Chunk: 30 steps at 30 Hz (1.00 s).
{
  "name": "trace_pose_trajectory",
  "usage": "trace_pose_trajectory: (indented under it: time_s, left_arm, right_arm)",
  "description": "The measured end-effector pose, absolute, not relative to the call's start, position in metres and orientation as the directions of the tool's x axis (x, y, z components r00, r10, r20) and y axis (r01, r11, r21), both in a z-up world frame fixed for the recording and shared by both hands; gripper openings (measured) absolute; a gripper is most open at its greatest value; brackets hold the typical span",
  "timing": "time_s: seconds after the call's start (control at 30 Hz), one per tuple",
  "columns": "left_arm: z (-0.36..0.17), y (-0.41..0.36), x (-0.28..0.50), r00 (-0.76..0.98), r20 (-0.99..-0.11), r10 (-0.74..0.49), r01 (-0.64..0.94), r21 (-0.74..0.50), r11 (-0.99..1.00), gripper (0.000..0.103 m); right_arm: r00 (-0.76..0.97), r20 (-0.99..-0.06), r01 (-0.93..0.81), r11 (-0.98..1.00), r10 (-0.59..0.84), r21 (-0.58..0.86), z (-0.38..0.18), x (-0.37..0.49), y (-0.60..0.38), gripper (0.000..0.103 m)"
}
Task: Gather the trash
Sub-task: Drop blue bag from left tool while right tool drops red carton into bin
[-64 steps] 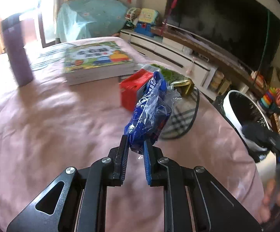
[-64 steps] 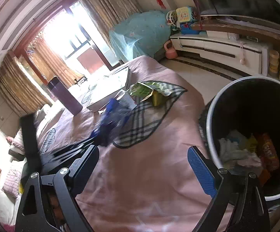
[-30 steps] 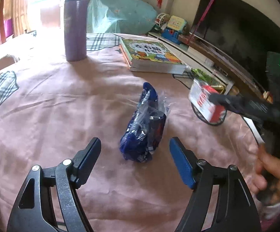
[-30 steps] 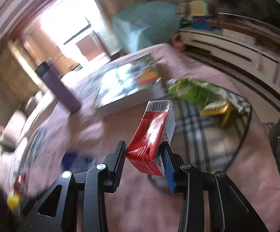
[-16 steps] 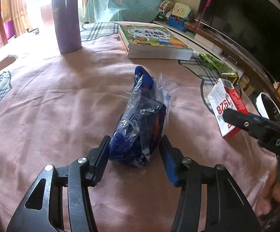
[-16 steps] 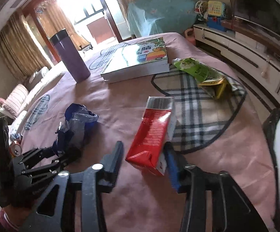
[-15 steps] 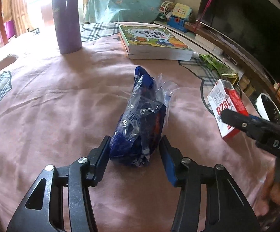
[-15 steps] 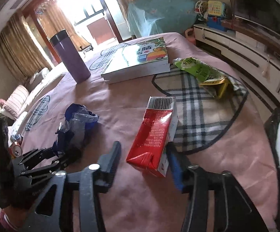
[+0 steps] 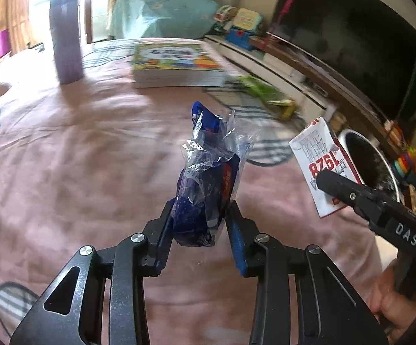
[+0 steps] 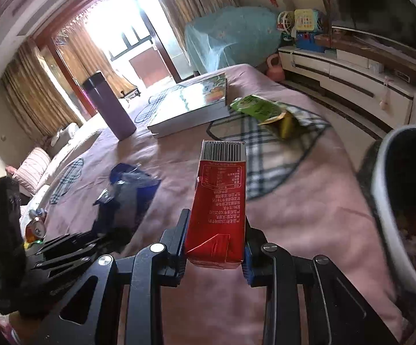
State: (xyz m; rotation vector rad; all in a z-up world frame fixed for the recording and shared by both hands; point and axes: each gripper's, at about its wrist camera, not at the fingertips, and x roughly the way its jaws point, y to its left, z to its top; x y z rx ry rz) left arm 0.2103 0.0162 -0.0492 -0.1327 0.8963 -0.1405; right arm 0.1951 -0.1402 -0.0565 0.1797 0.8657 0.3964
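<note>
We have two pieces of trash in hand above the pink quilted bed cover (image 9: 64, 172). The crumpled blue and clear plastic snack wrapper (image 9: 208, 184) is, by our judgement, nearly weightless, soft and crackly, with slick film that can slide or squash flat under pressure; we would take it low on its bunched blue body, where the folds give the pads something to bite, and that is where the left gripper (image 9: 199, 224) has it. Its jaws are closing, narrowed most of the way, with the wrapper's lower end squeezed between them and the rest standing up past the fingertips. The red and white paper drink carton (image 10: 222, 198) looks light and probably empty, stiff along its edges yet easy to dent on its flat faces, so a hold across the narrow sides near the folded bottom suits it. The right gripper (image 10: 215, 244) has it just so: its jaws are closing too, both pads pressed against the carton's lower sides, the barcode end pointing away from us. The white-rimmed round trash bin with a black liner (image 10: 391, 201) stands just past the bed's edge, near the carton, already holding some rubbish. A green and gold crinkled snack bag (image 10: 265, 112) lies on the plaid patch, not yet collected.
</note>
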Motion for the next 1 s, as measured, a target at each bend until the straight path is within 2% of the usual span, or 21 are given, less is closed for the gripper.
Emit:
trace_pose_trajectory:
  time_s: [0.43, 1.0]
  left_arm:
    - [-0.030, -0.068, 0.191, 0.618, -0.750, -0.235, 0.211, -0.129, 0.969, 0.034]
    - [-0.011, -0.150, 0.197, 0.612, -0.736, -0.290, 0.342, -0.084, 0.936, 0.034]
  right_arm:
    - [0.645, -0.682, -0.185, 0.936, 0.345, 0.298, -0.037, 0.152, -0.220, 0.030]
    - [0.704, -0.663, -0.064, 0.954, 0.252, 0.294, -0.023, 0.151, -0.291, 0.030]
